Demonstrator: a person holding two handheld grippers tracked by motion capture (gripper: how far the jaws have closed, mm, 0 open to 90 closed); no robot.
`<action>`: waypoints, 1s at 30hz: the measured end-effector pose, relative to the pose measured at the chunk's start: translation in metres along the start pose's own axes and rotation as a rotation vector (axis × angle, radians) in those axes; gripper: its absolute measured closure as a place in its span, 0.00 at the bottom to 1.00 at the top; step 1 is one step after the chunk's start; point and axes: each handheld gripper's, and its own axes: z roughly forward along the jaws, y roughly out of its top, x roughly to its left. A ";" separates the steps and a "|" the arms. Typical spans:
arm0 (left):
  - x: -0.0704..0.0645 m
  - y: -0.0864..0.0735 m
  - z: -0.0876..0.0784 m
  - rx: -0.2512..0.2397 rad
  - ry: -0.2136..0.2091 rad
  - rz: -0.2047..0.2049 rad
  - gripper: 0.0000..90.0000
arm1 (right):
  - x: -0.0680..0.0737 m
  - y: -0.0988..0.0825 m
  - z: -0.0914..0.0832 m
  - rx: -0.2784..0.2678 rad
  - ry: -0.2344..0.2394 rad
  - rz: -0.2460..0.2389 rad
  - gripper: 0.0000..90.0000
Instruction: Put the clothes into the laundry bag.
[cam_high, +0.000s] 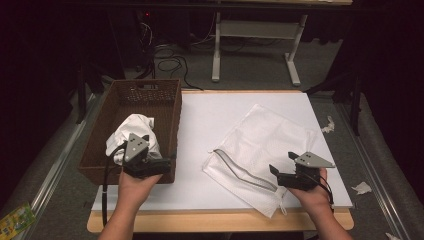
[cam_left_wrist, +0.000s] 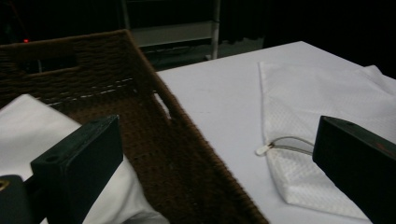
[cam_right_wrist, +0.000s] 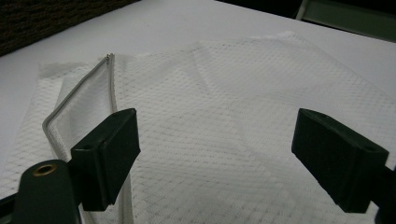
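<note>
White board: the bench (cam_high: 225, 115) has a flat, matte white top with a pale wooden edge along the near side.
Room: dark all around, grey carpet underfoot, a white frame with legs (cam_high: 252, 45) behind the bench, black cables (cam_high: 170, 62) coiled on the floor, and scraps of white paper (cam_high: 361, 188) on the floor at the right.
Basket: a brown woven basket (cam_high: 165, 100), rectangular with a slot handle in its far wall, stands at the left edge of the bench.
Cloth: a crumpled white cloth (cam_high: 132, 127), smooth and soft, lies inside the basket toward its near end.
Mesh bag: a white mesh bag (cam_high: 270, 135) with a fine dotted weave lies flat on the right half of the bench, well apart from the basket; its grey zipper (cam_high: 240, 170) curves open along the near-left edge.
Left gripper: the left gripper (cam_left_wrist: 215, 158) hangs over the near right wall of the basket, jaws spread wide with nothing between them.
Right gripper: the right gripper (cam_right_wrist: 215, 149) hangs low over the near corner of the mesh bag, jaws spread wide and gripping nothing.
</note>
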 end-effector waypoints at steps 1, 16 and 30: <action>0.004 0.000 -0.002 -0.002 0.010 -0.007 0.02 | -0.001 0.000 0.000 -0.002 0.002 0.006 0.18; 0.068 -0.009 -0.028 -0.037 0.181 -0.110 0.04 | -0.006 0.002 -0.002 -0.010 -0.009 0.015 0.18; 0.078 -0.018 -0.036 -0.065 0.175 -0.139 0.15 | -0.008 0.001 -0.003 -0.023 -0.013 0.022 0.18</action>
